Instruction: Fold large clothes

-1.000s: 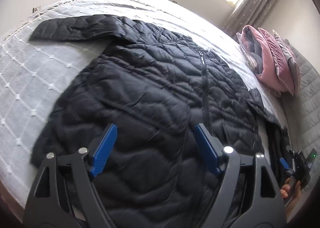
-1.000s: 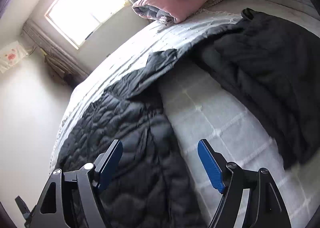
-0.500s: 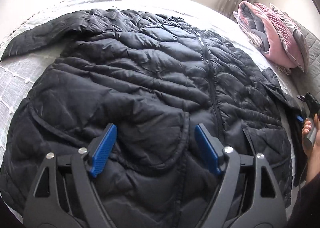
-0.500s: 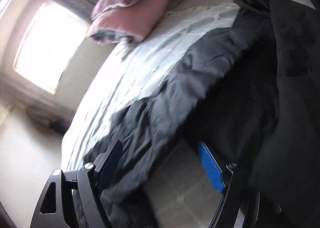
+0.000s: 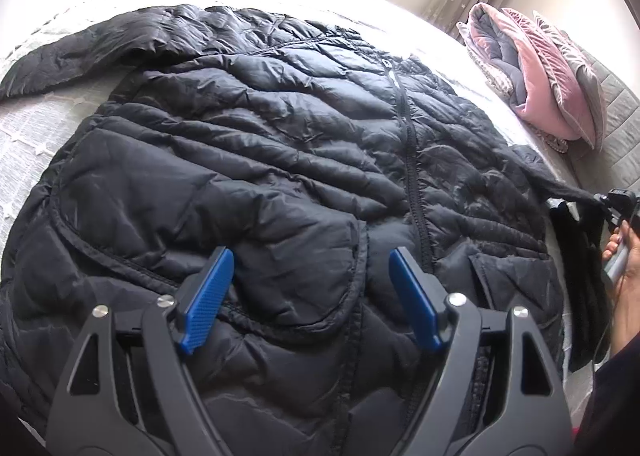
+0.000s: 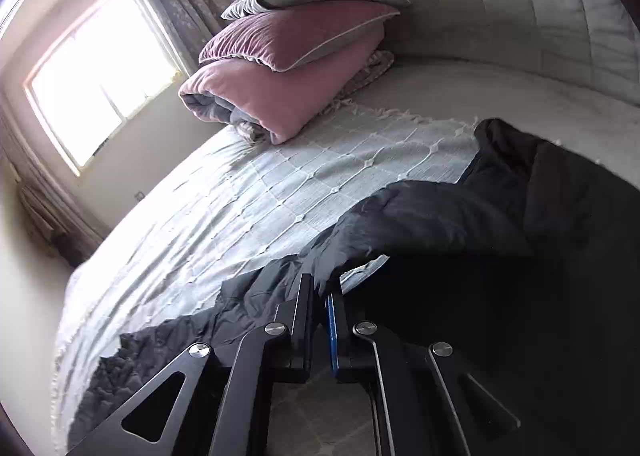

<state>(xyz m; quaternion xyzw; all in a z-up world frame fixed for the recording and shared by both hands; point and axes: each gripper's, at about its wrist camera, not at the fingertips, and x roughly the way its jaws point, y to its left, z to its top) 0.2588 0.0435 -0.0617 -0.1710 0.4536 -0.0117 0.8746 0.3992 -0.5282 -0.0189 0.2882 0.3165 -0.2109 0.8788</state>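
Bedspread [image 6: 304, 175] carries an unlabelled black jacket [image 5: 256, 159]; right tongs [image 6: 322, 288] pinch its sleeve [image 6: 420, 223], left tongs [image 5: 310, 268] gape.

The left tongs [image 5: 310, 296] fill the bottom of the left wrist view, pointing toward 12 o'clock and angled downward, their blue pads [image 5: 206, 300] standing wide apart with nothing pinched between them. The right tongs [image 6: 322, 288] point toward 12 o'clock in their own view and have just closed, the pads pressed together on a fold of dark fabric. From the left wrist view they sit at 3 o'clock, gripped by the person's right hand [image 5: 624, 256], fingers curled round the handle, a dark sleeve [image 5: 612, 396] below.
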